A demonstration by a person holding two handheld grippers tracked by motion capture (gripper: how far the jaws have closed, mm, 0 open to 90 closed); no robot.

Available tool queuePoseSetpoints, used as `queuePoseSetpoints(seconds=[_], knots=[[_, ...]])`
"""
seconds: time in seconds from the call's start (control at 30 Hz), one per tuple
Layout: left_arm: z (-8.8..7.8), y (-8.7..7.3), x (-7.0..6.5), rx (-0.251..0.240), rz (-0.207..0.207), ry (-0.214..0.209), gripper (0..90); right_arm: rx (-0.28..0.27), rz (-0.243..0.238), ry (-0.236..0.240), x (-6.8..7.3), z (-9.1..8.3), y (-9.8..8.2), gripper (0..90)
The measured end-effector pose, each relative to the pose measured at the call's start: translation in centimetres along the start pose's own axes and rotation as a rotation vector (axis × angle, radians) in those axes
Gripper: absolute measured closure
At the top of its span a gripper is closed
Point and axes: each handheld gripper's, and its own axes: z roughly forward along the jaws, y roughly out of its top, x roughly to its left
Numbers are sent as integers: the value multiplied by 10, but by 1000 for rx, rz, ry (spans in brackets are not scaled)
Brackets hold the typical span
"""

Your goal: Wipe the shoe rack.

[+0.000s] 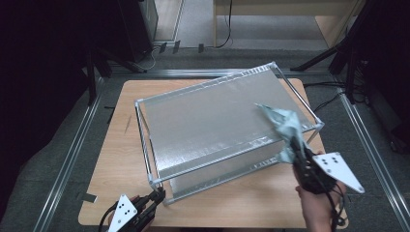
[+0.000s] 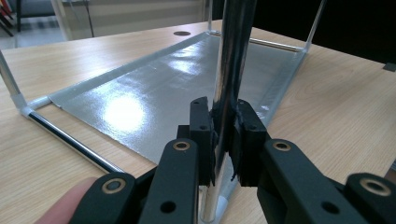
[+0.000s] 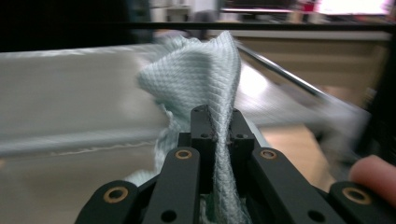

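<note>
Pale-green waffle-weave cloth (image 3: 196,79), bunched, apparently touching the silver shelf (image 1: 208,121).

Rack (image 1: 212,126) crowds the table (image 1: 270,198) — free strip along its near edge, seemingly.

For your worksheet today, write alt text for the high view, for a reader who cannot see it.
A two-tier metal rack with silver-lined shelves stands on a wooden table. The right gripper holds a pale cloth on the top shelf's near right corner, while the left gripper clamps the rack's near-left post.
</note>
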Motion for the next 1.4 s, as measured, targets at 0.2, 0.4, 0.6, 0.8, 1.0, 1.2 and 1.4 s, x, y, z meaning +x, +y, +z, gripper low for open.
queuePoseSetpoints(seconds=[0.2, 0.4, 0.6, 0.8, 1.0, 1.2, 1.4], knots=[[2, 1, 1, 1, 1, -5, 815, 157, 46, -139, -54, 14, -46, 858], [4, 1, 2, -2, 1, -46, 813, 250, 38, -70, -60, 38, -61, 854], [8, 3, -5, 1, 21, -107, 810, 334, -48, 9, -36, 75, -68, 840], [10, 3, -12, -2, 23, -151, 748, 393, -67, 78, -22, 89, -85, 453], [2, 7, -4, -33, 18, -164, 776, 440, -68, 20, -33, 90, -93, 808], [5, 7, -8, -24, 27, -161, 817, 423, 32, -92, -49, 101, -97, 828], [10, 8, -17, -24, 23, -196, 816, 443, -22, 38, -21, 102, -103, 846]])
